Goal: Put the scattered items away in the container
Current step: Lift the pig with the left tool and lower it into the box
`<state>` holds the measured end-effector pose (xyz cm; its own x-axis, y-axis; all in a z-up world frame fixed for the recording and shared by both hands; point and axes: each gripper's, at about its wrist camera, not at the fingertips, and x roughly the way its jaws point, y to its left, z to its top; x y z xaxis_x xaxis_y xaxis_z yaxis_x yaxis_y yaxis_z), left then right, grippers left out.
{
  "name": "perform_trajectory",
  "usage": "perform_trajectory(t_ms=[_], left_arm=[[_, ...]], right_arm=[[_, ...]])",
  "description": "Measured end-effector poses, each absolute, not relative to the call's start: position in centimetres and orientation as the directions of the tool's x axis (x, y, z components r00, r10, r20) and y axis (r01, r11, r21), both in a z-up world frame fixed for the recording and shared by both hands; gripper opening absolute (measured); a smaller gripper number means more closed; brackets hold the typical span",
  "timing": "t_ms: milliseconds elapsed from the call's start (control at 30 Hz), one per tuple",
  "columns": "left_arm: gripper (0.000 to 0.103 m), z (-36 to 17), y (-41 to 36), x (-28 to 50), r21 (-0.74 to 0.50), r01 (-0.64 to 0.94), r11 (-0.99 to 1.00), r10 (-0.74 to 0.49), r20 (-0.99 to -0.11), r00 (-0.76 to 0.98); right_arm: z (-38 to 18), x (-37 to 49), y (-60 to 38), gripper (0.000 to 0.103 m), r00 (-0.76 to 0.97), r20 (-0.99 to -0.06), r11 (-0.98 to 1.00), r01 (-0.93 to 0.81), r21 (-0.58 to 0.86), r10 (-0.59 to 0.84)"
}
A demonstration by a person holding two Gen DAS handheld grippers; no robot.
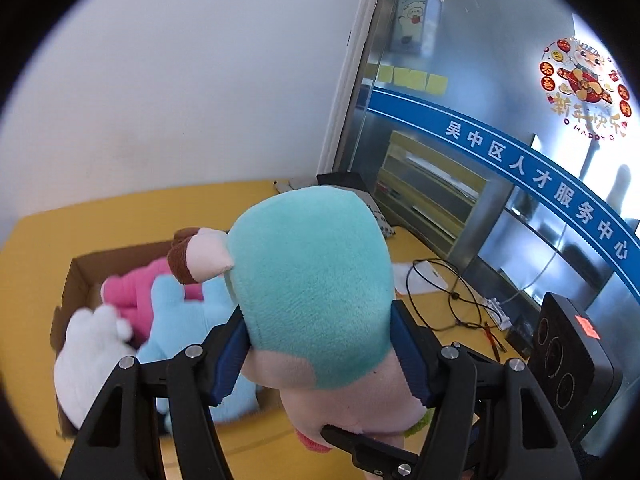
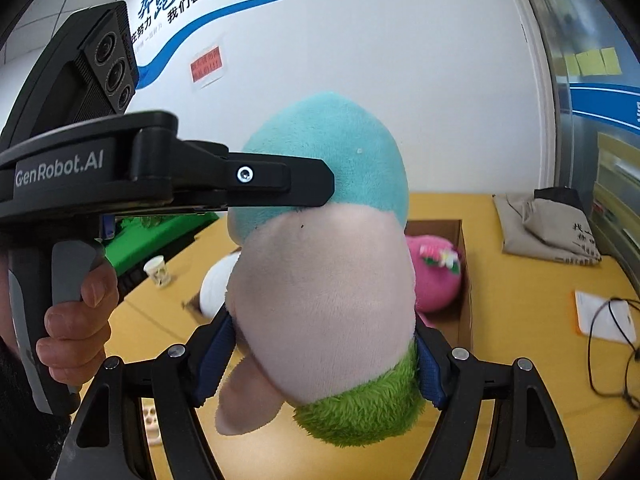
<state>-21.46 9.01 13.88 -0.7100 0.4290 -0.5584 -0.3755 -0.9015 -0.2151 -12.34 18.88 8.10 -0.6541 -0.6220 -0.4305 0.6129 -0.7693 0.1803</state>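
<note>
A big plush toy with a teal head, pale pink body and green fuzzy part is held in the air by both grippers. My left gripper is shut on its teal head. My right gripper is shut on its pink body near the green fuzz. The left gripper also shows from the side in the right wrist view. A cardboard box lies below on the yellow table, holding a pink plush, a light blue plush and a white plush.
The yellow table carries a black cable, white paper, a beige cloth bag and a paper cup. A white wall stands behind. A glass partition with a blue band is at right.
</note>
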Motion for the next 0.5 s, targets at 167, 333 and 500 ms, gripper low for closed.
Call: perform_trajectory(t_ms=[167,333,500], left_arm=[[0.066,12.3,9.6,-26.2,-0.201,-0.368,-0.908,0.413,-0.578,-0.704],[0.066,8.3,9.5,-30.8,-0.242,-0.357,-0.902,0.426,-0.63,-0.65],[0.066,2.5,10.6,-33.9,-0.259,-0.342,-0.903,0.416,-0.72,-0.555]], right_arm=[[7.0,-17.8,18.8,0.082,-0.652,-0.418,-0.764,0.613,0.2,-0.632],[3.8,-22.7,18.2,0.082,-0.655,-0.426,-0.772,0.601,0.207,-0.624],[-1.3,-26.6,18.4,0.083,-0.63,-0.485,-0.788,0.557,0.261,-0.606]])
